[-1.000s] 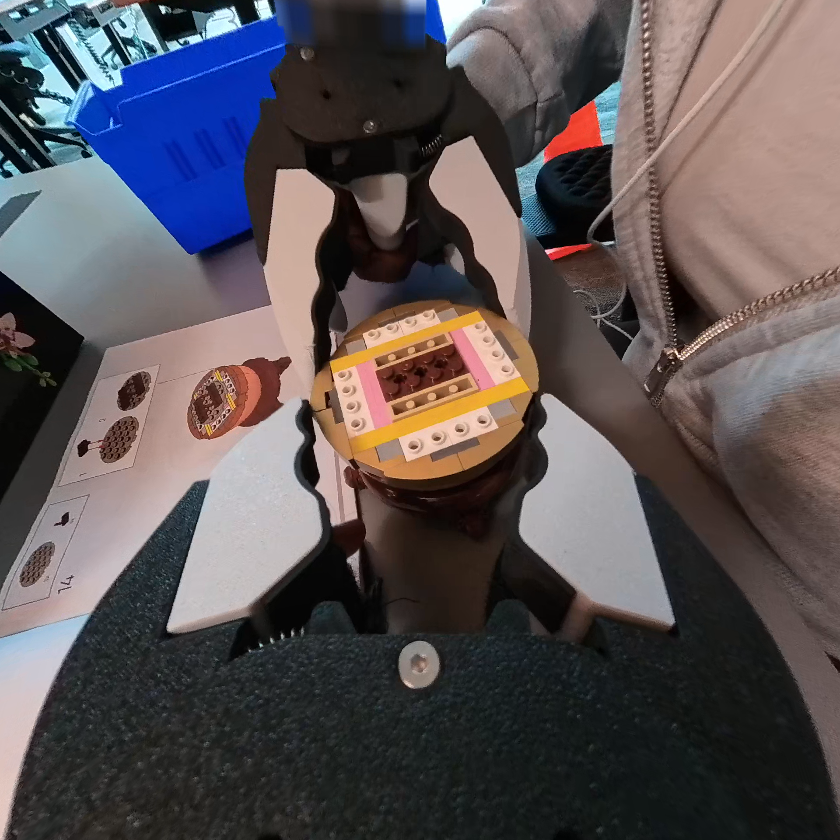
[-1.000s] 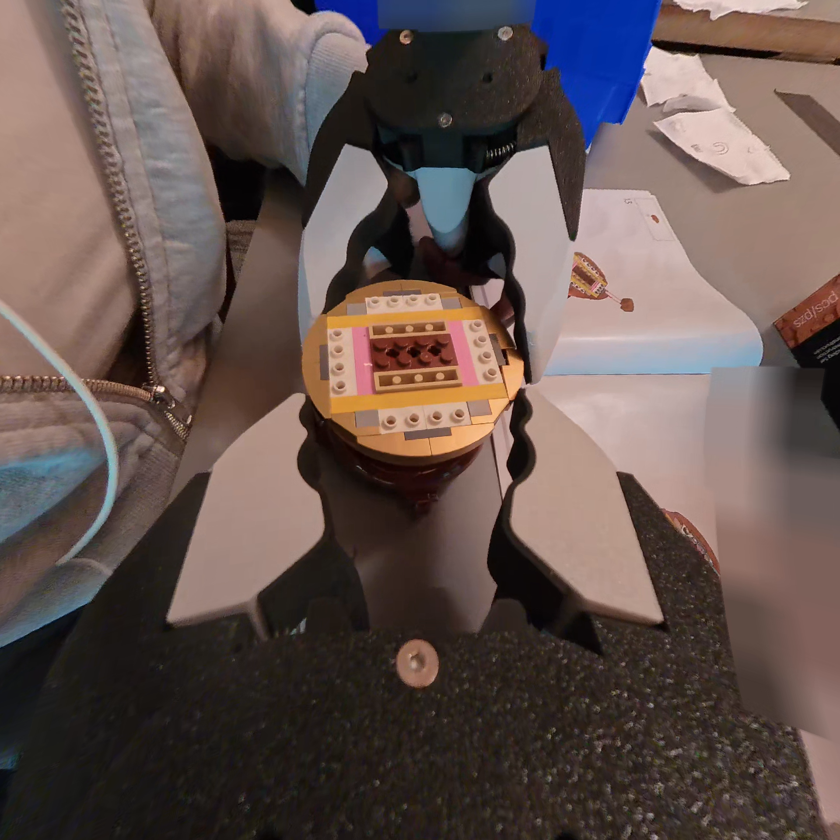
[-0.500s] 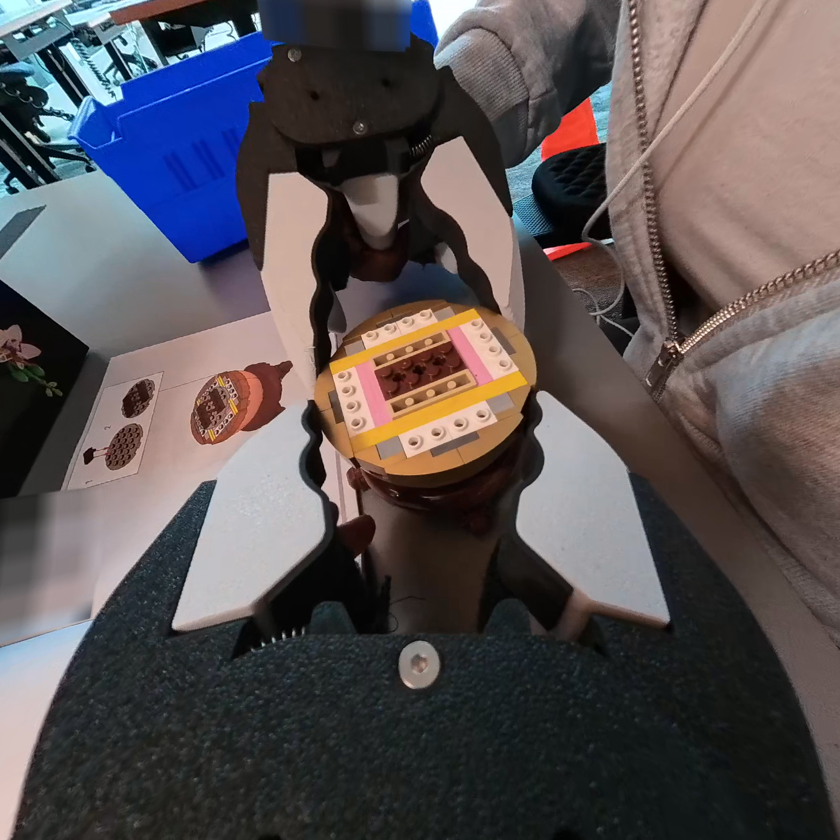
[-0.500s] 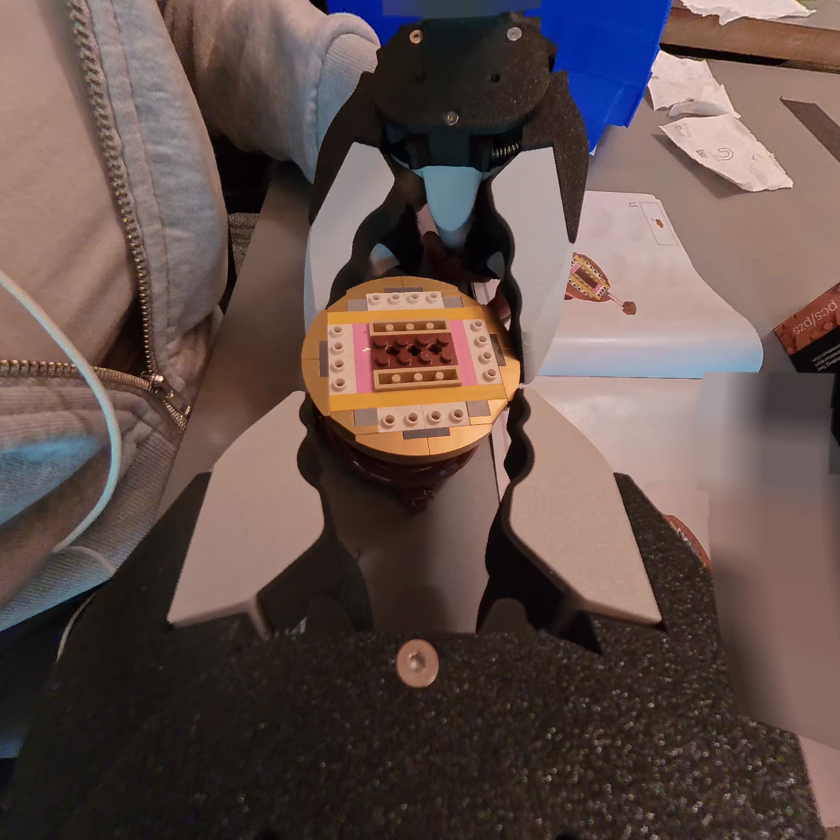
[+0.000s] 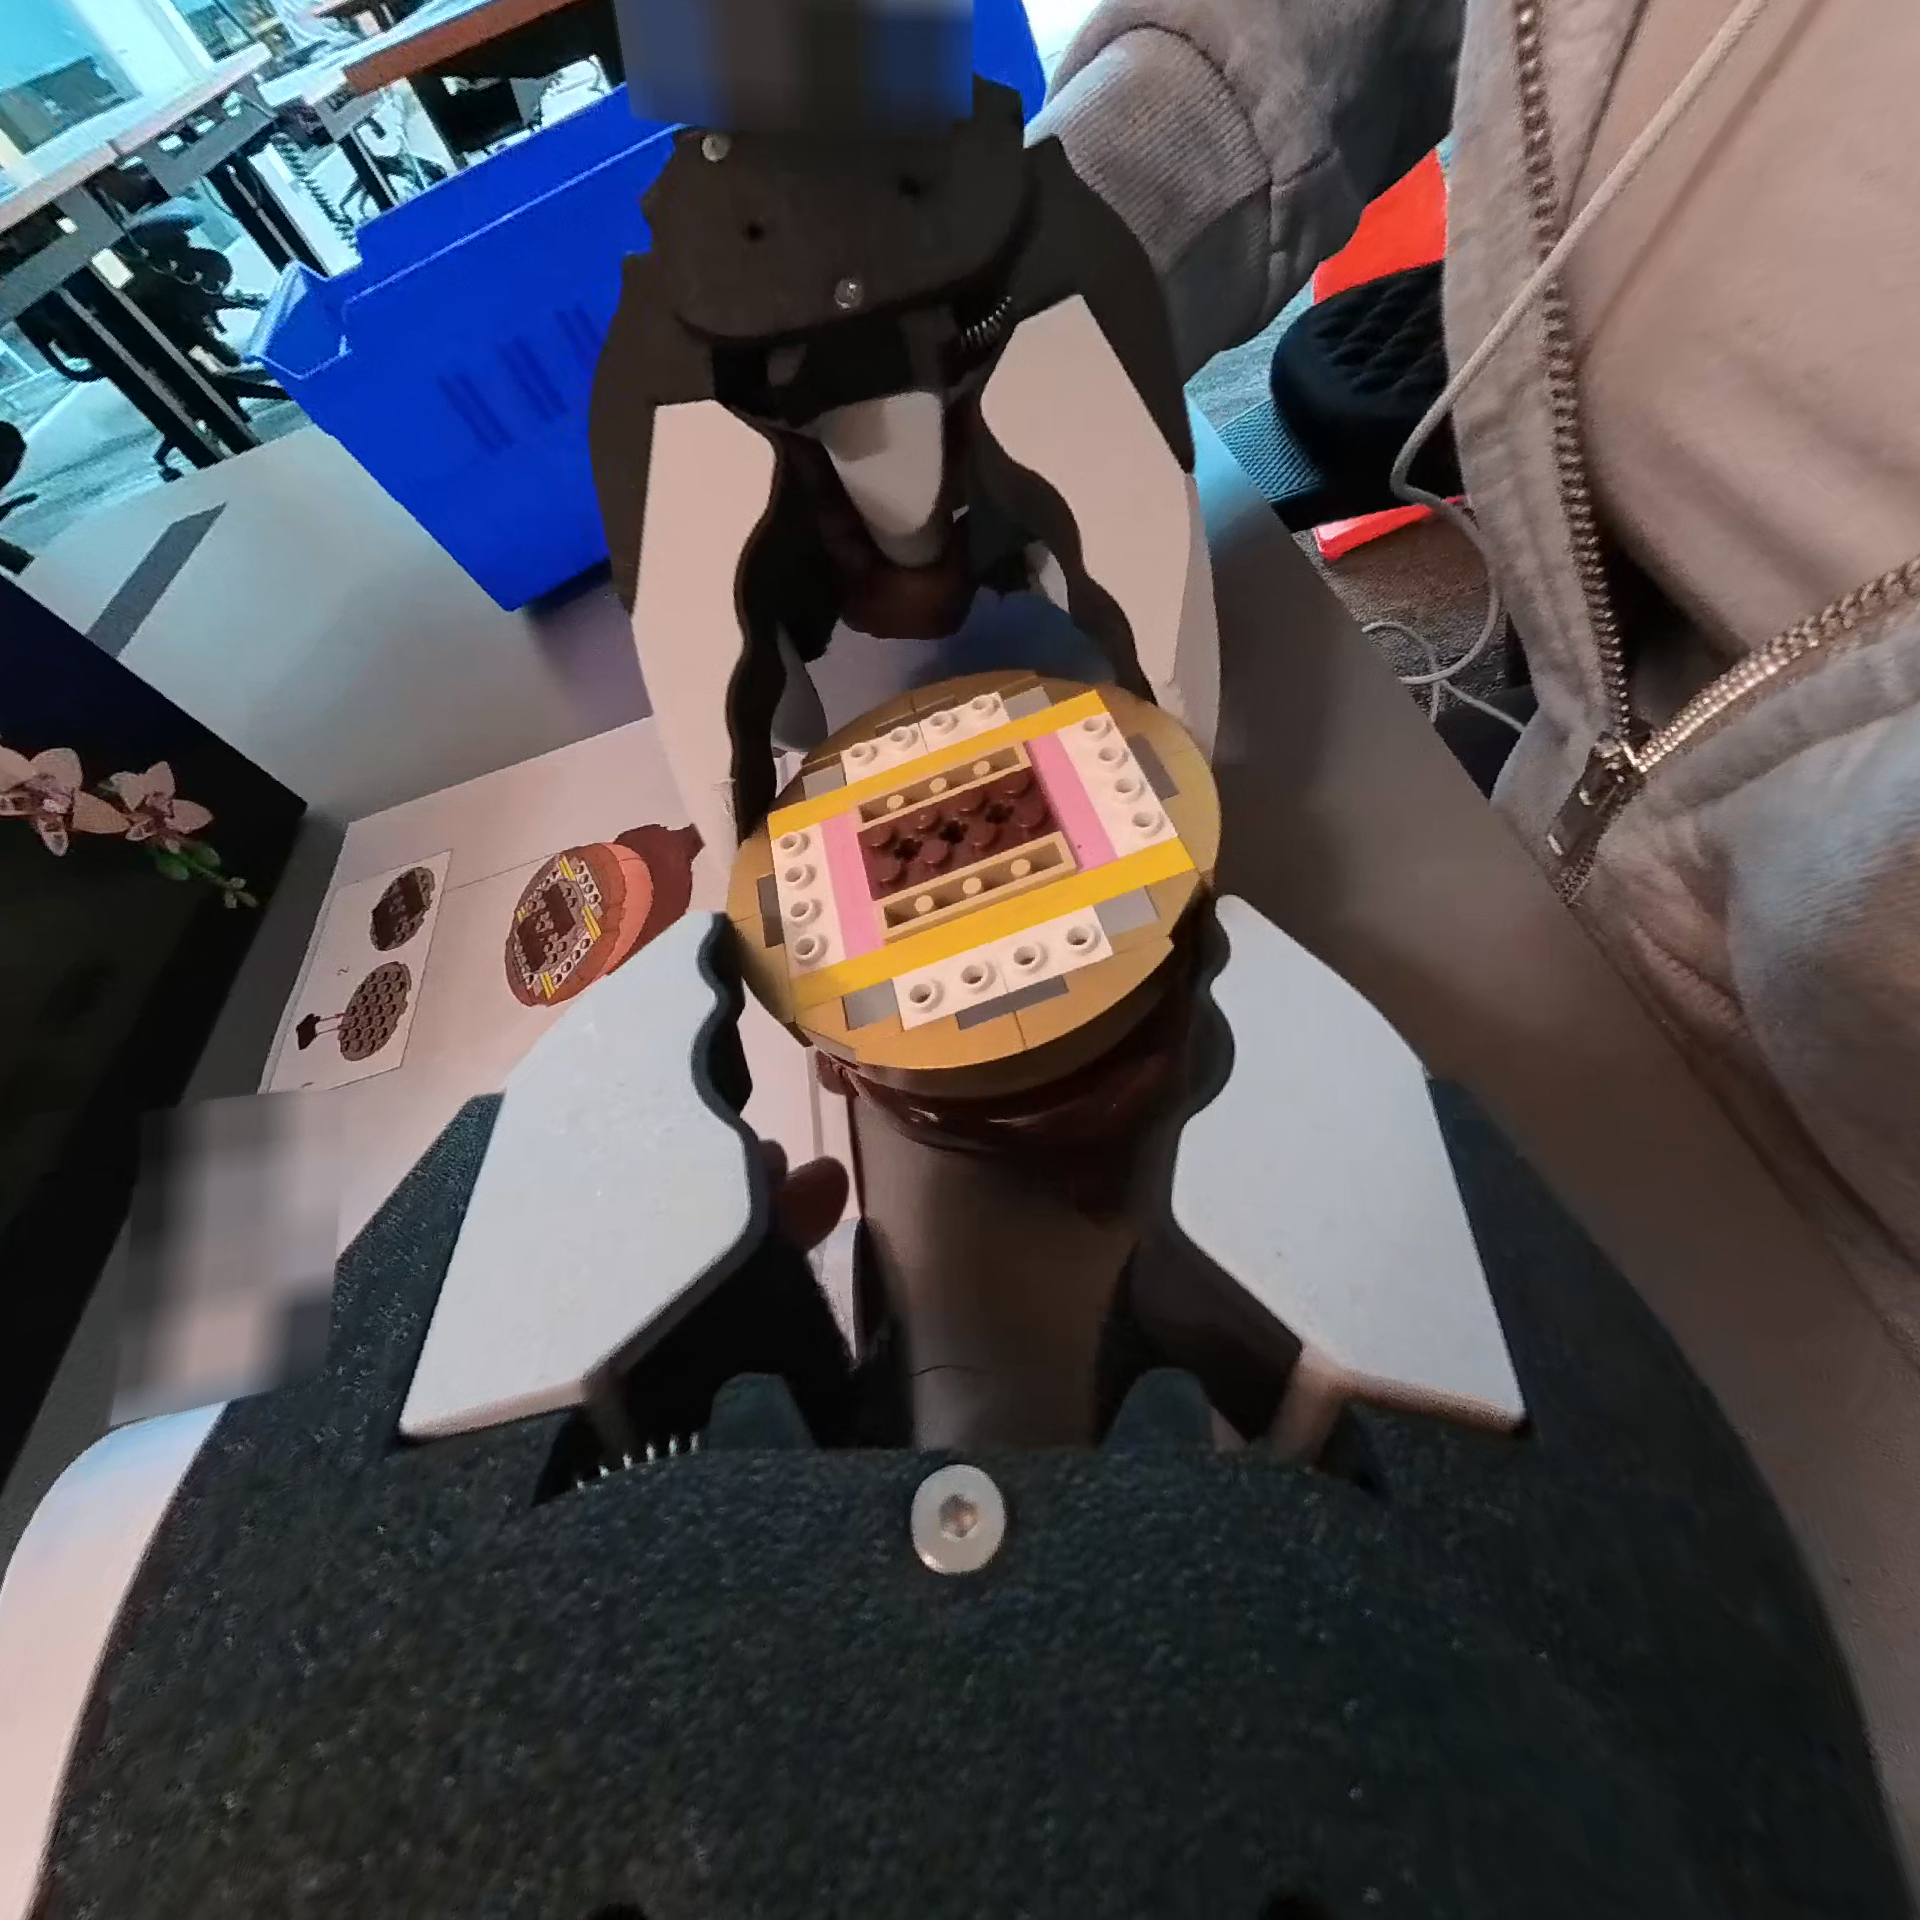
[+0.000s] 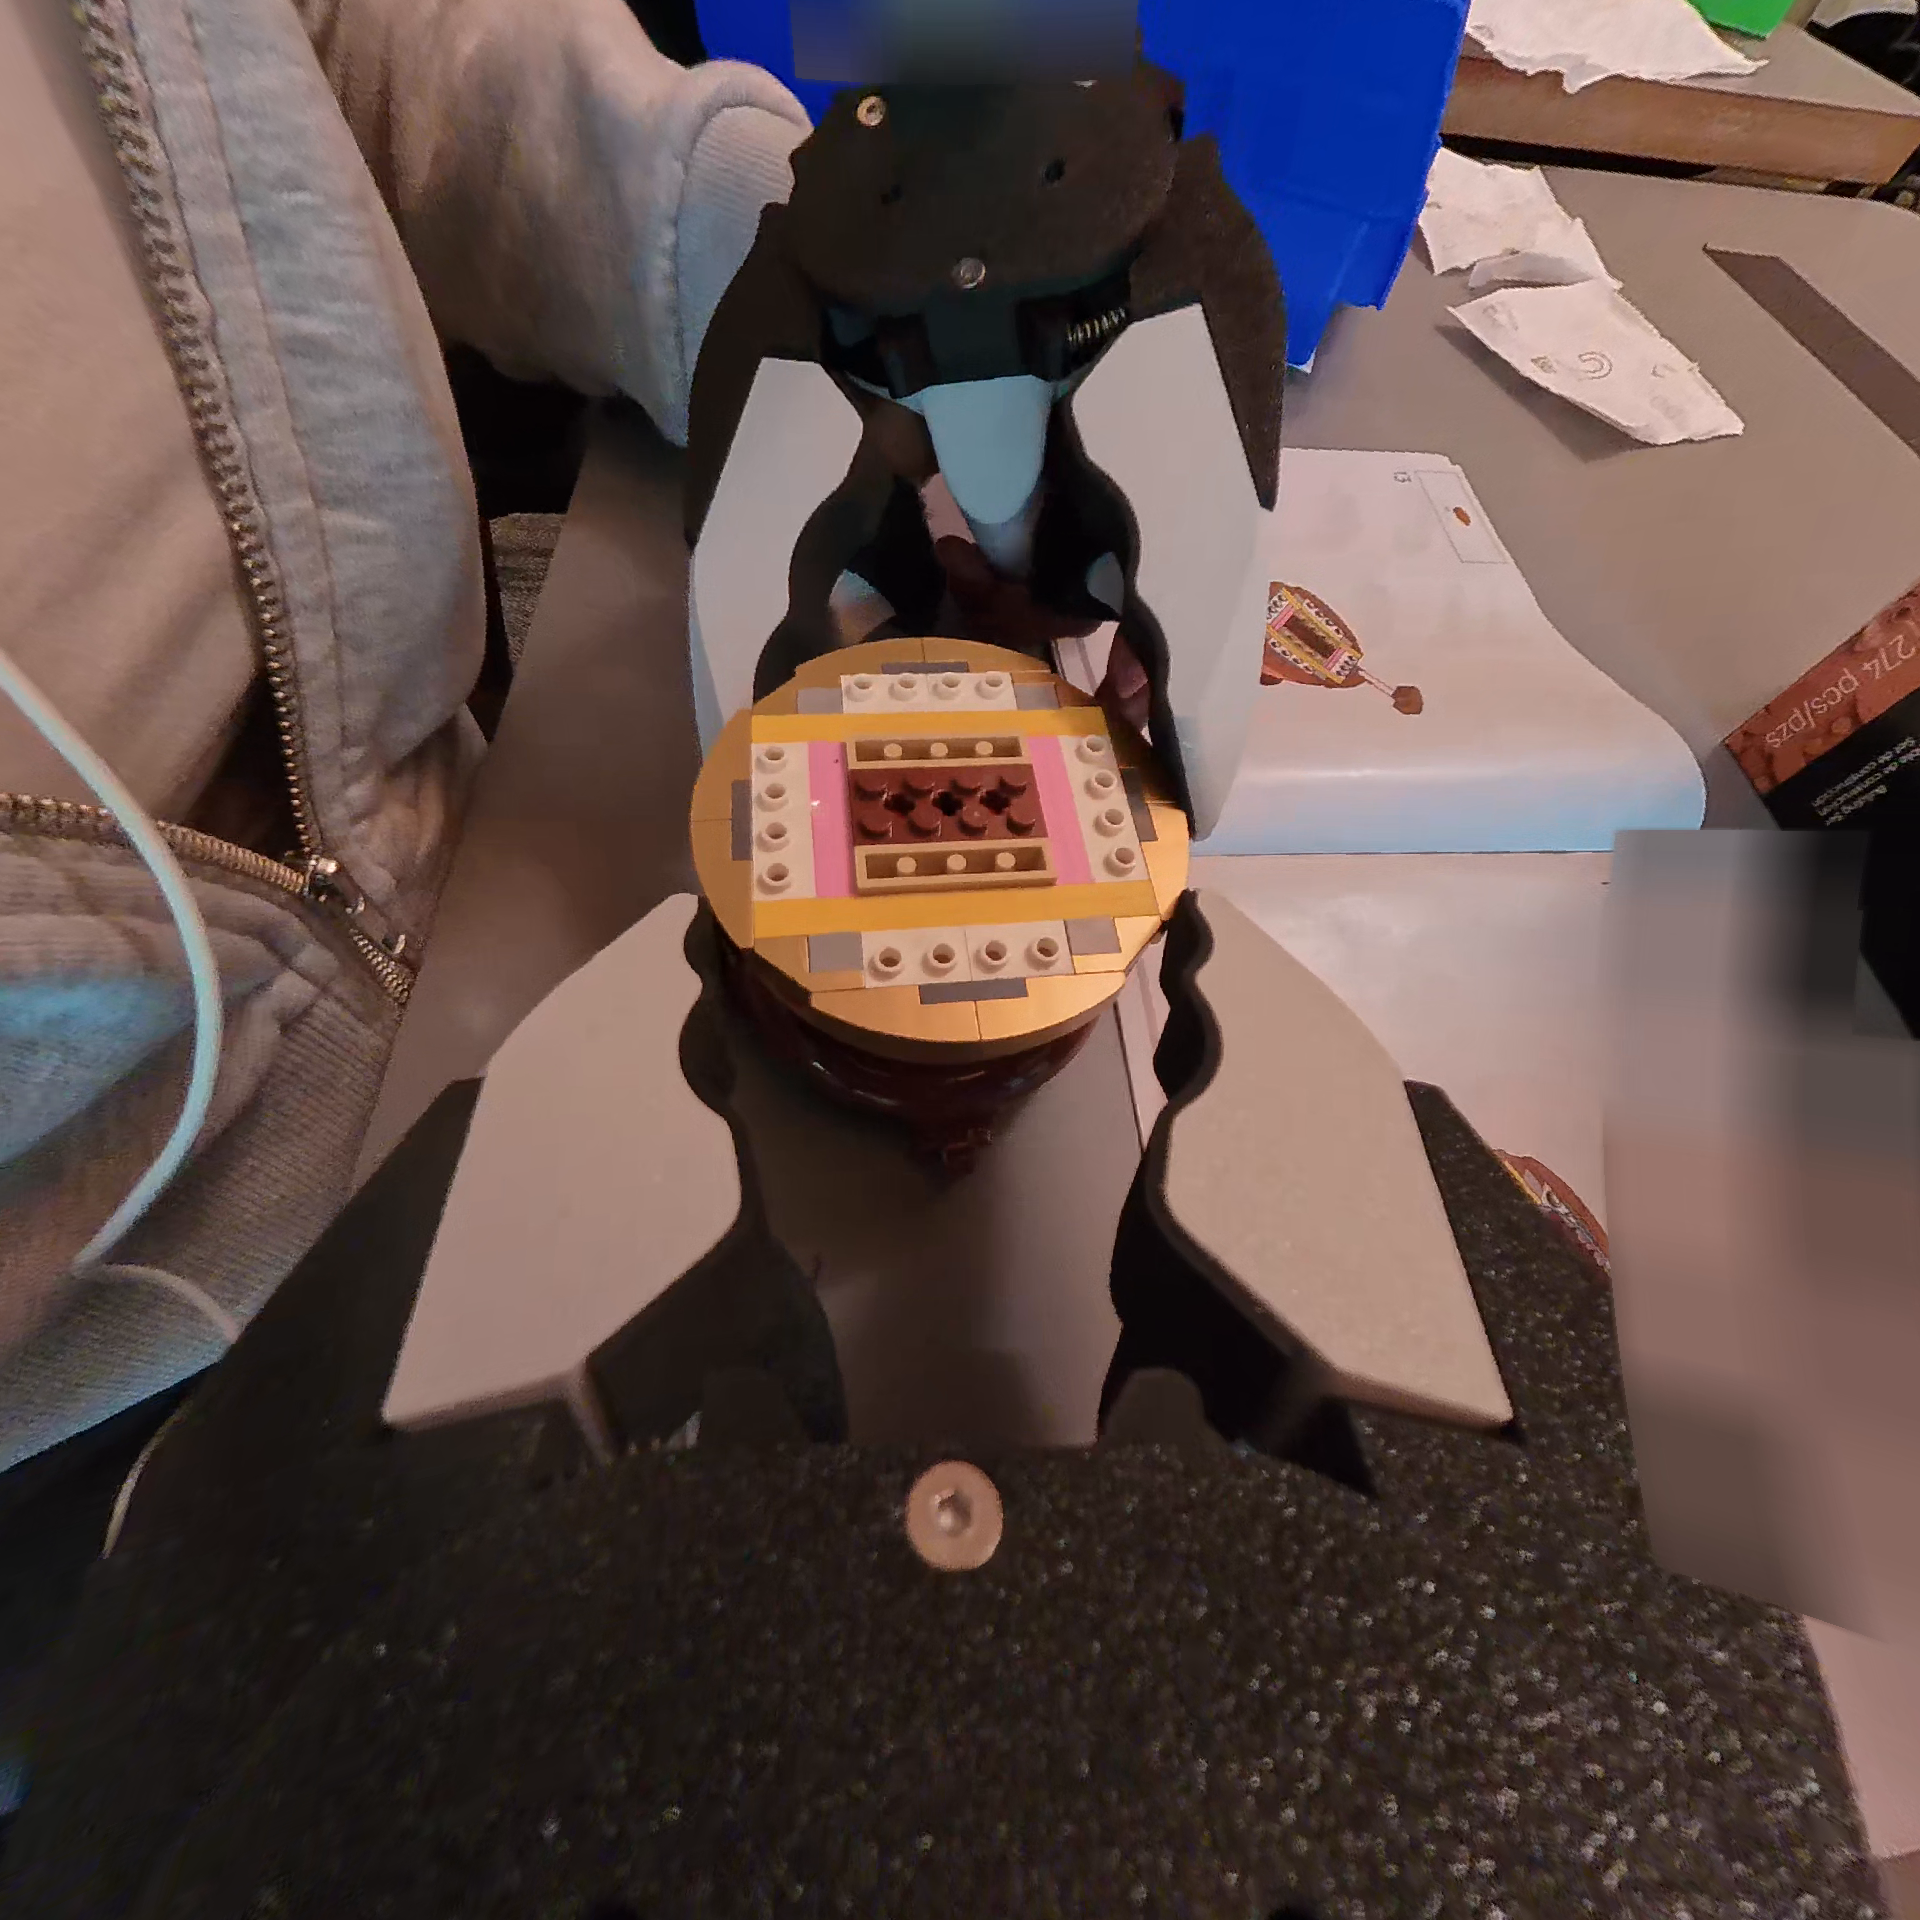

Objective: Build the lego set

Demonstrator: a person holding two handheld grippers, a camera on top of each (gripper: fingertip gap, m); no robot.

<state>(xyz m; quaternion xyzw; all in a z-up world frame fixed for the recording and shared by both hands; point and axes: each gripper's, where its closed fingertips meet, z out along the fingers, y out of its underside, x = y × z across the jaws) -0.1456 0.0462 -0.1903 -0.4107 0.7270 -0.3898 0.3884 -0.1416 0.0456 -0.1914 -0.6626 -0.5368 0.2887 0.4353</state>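
Observation:
The lego model is a round pot with a tan-gold top that carries white, yellow, pink and brown plates, on a dark brown body. It also shows in the right wrist view. My left gripper is shut on the model's dark body from the near side. My right gripper faces it and is shut on the same model from the far side. In the right wrist view my right gripper is near and the left gripper is opposite. The model is held above the table, top up and slightly tilted.
An open instruction booklet lies on the grey table, also in the right wrist view. A blue bin stands behind. A black box with flower pictures is at the left. A person in a grey hoodie is close. Paper scraps lie far right. Left and right tips are no more than a few centimetres apart.
Both grippers keep their hold on the model. The pair has shifted slightly, so the background has slid a little. The grip has not changed.

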